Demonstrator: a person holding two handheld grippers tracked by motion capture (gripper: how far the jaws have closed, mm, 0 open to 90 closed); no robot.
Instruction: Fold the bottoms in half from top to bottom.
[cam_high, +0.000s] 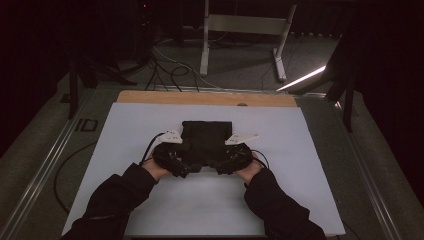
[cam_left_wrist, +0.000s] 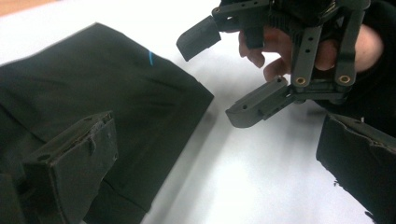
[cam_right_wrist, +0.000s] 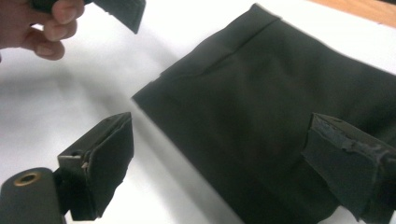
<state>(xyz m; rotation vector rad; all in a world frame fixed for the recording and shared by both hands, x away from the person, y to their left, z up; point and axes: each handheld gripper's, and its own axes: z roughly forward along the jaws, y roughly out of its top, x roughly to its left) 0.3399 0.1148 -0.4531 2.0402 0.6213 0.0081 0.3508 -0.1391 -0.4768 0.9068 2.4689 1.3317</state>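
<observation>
Two claws sit at the near edge of a folded black garment that lies flat on the white desk, about midway between left and right and toward the far half of the sheet. In the high view the left claw comes at the cloth's near left corner and the right claw at its near right corner, so the garment lies straight ahead of both, on the far side of them, and neither hand is clearly nearer. Its fold looks roughly square from above, with the near edge running left to right across both claws. The left gripper view shows the left claw spread wide, one jaw over the dark cloth and the other over bare desk, with the garment's corner between them. The right gripper view shows the right claw just as wide, straddling the opposite near corner. Nothing is gripped yet; my guess is that each claw has to close on its own corner before any lifting or folding away from the person
</observation>
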